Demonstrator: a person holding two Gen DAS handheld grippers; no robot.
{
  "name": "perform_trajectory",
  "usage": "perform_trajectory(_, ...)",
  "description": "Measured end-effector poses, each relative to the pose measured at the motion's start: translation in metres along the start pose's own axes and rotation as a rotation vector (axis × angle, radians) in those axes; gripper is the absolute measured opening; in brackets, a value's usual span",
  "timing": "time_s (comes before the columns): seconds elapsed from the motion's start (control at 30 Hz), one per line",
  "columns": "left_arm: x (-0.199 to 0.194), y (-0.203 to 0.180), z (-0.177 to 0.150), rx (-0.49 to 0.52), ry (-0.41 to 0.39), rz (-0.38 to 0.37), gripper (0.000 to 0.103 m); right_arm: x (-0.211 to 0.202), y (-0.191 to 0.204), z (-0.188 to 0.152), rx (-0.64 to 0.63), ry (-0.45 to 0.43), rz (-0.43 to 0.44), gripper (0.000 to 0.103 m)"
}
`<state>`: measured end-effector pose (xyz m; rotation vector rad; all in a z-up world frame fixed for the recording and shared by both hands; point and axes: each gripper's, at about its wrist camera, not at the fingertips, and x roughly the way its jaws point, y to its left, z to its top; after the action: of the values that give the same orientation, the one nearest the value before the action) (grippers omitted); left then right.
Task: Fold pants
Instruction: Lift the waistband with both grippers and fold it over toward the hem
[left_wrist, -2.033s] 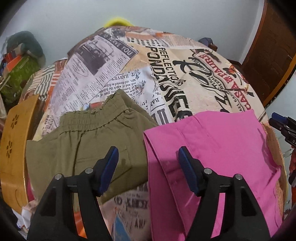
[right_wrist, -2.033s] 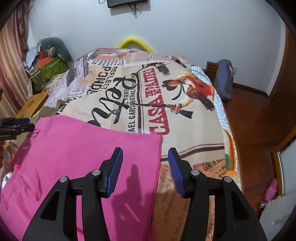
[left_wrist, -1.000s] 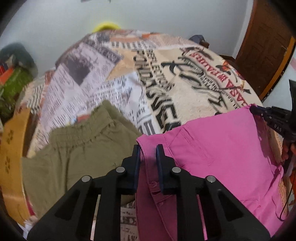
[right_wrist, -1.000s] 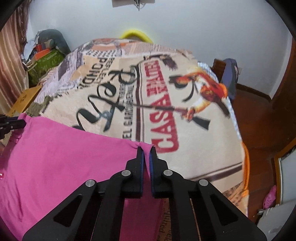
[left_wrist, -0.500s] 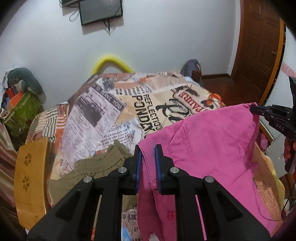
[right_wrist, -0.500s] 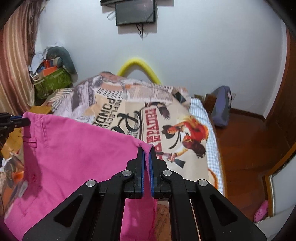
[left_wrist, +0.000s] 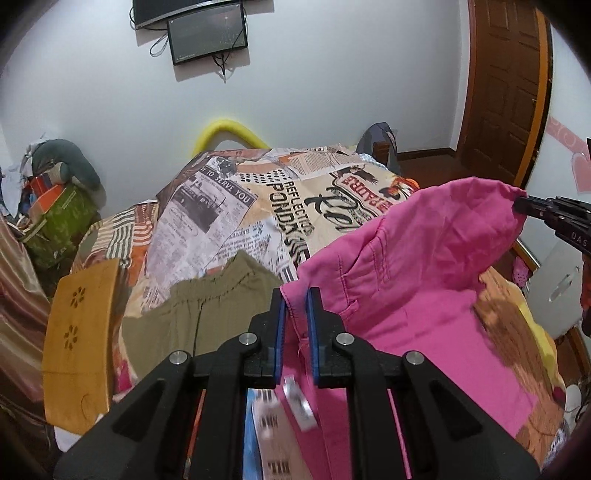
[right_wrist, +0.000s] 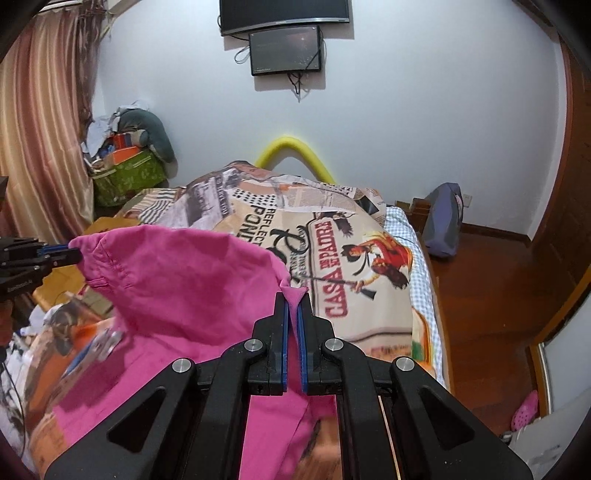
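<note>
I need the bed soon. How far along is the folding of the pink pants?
Done: both grips. The left gripper and right gripper each pinch a corner of the pink pants, holding them above the bedspread. Left: every fold; the olive shorts lie unfolded.

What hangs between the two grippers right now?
Only the pink pants, slung from the left gripper to the right gripper, both clamped on the fabric; the right wrist view shows it.

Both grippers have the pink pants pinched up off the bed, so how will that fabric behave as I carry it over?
Probably floppy: the pink pants sag between left gripper and right gripper. Likely light, since small corner pinches hold them. The left jaws are closing on fabric.
</note>
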<state>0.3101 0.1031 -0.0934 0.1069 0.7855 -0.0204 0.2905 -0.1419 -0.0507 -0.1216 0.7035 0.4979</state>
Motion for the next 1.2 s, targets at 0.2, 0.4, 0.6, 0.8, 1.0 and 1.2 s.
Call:
perform_trajectory(0.2,-0.033,-0.006,-0.043,-0.008,-0.005,-0.002,0.009,-0.031,0.009,-0.035,0.011,0.011,0.009,0.004)
perform_trajectory(0.4,-0.039,-0.005,-0.105,-0.077,0.049,-0.044,0.006,-0.045,0.016,-0.093,0.017,0.081,0.040,0.004)
perform_trajectory(0.6,-0.026,-0.015,-0.169,-0.088,0.174,-0.058,0.006,-0.033,0.021,-0.157,0.038,0.206,0.075,0.004)
perform_trajectory(0.8,-0.037,-0.017,-0.201,-0.086,0.212,-0.033,0.006,-0.030,0.021,-0.195,0.098,0.285,0.062,0.006)
perform_trajectory(1.0,-0.074,-0.025,-0.190,-0.034,0.130,-0.008,0.006,-0.052,0.014,-0.198,0.104,0.250,-0.001,0.023)
perform_trajectory(1.2,-0.085,-0.050,-0.167,0.056,0.083,-0.039,0.007,-0.072,0.024,-0.185,0.048,0.183,-0.019,0.040)
